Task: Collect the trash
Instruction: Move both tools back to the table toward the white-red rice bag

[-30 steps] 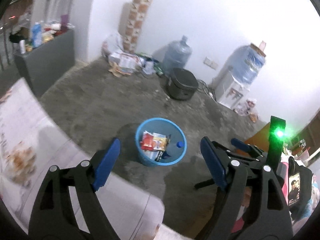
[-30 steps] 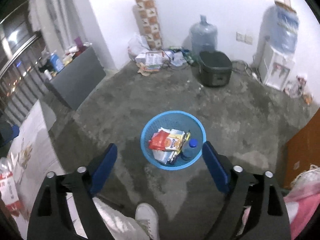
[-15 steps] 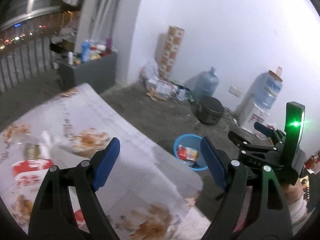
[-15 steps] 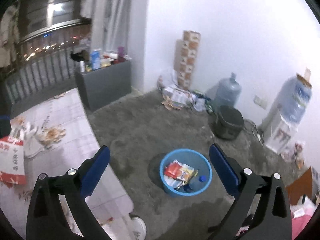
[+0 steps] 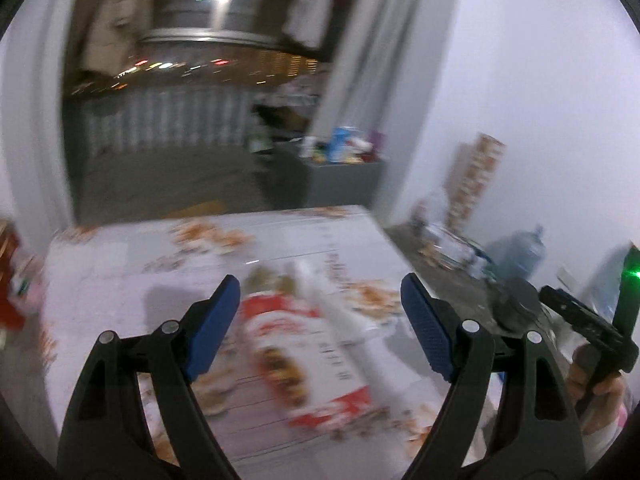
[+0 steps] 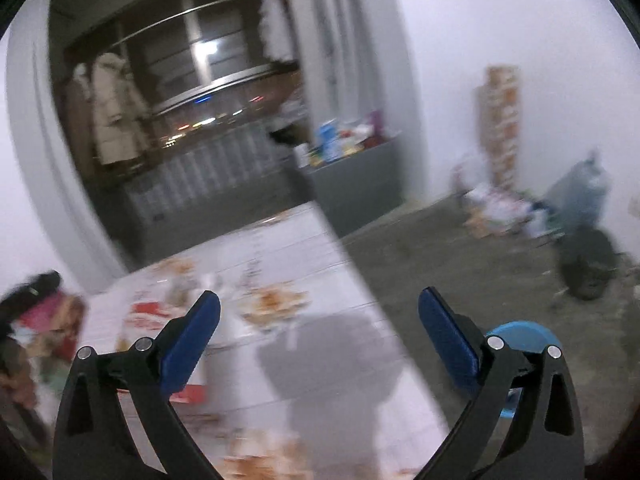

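A red and white snack bag (image 5: pixel 296 356) lies flat on the flower-patterned table (image 5: pixel 120 264), with a white wrapper (image 5: pixel 344 316) beside it on the right. My left gripper (image 5: pixel 320 324) is open and empty just above the bag. The bag also shows in the right wrist view (image 6: pixel 144 316) at the left. My right gripper (image 6: pixel 320 340) is open and empty over the table's right part (image 6: pixel 320 360). The blue trash basket (image 6: pixel 520 332) stands on the floor, partly hidden behind my right finger. Both views are blurred.
More bags and wrappers (image 5: pixel 16 276) lie at the table's left edge. A grey cabinet (image 6: pixel 360 184) with bottles stands by the wall. A black cooker (image 6: pixel 588 268), water jugs (image 5: pixel 520 252) and a litter pile (image 6: pixel 496 212) are on the concrete floor. The other gripper (image 5: pixel 592 336) shows at right.
Both grippers have swung up and left, away from the blue basket on the floor and over the table. The red and white bag now lies between my left fingers.
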